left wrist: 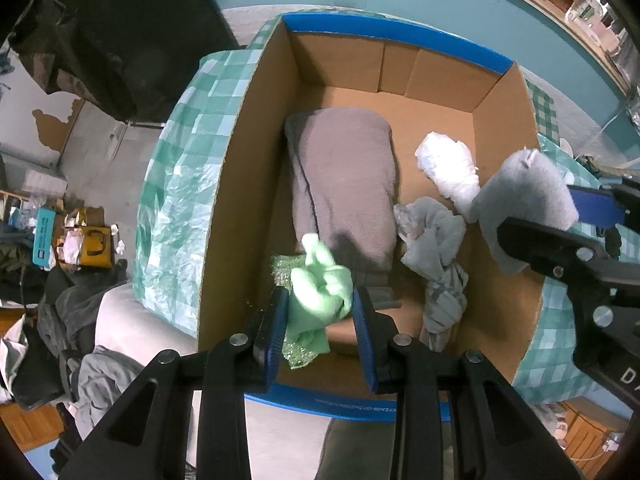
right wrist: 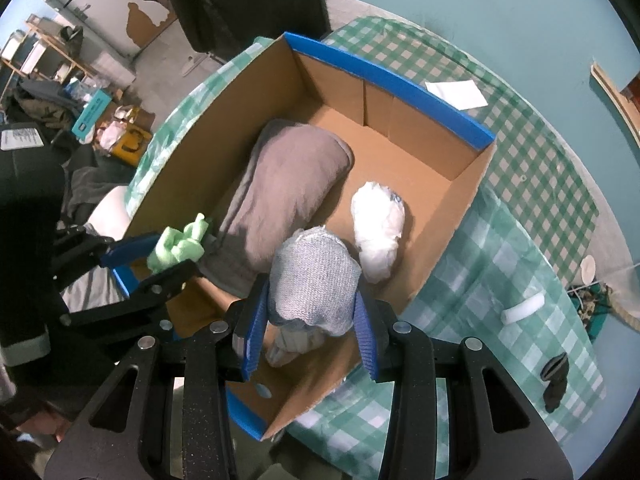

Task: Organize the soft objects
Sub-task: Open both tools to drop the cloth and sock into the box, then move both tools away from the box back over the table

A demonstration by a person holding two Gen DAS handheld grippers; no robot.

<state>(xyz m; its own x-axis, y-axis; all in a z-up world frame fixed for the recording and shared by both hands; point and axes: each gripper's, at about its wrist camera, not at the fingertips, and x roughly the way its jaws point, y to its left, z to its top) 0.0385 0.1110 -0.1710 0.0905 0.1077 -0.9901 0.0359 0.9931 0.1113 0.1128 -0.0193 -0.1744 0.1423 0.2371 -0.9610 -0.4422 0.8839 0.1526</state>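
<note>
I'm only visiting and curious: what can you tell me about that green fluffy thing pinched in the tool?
The pale green soft cloth looks like plush microfibre, bunched into a knotted wad with a glittery green fringe below. The left gripper clamps it between blue pads, above the near corner of the open cardboard box, beside a folded grey towel.

Dim, bluish indoor light, soft shadows, slight motion blur, strong fisheye warping with dark corners
</note>
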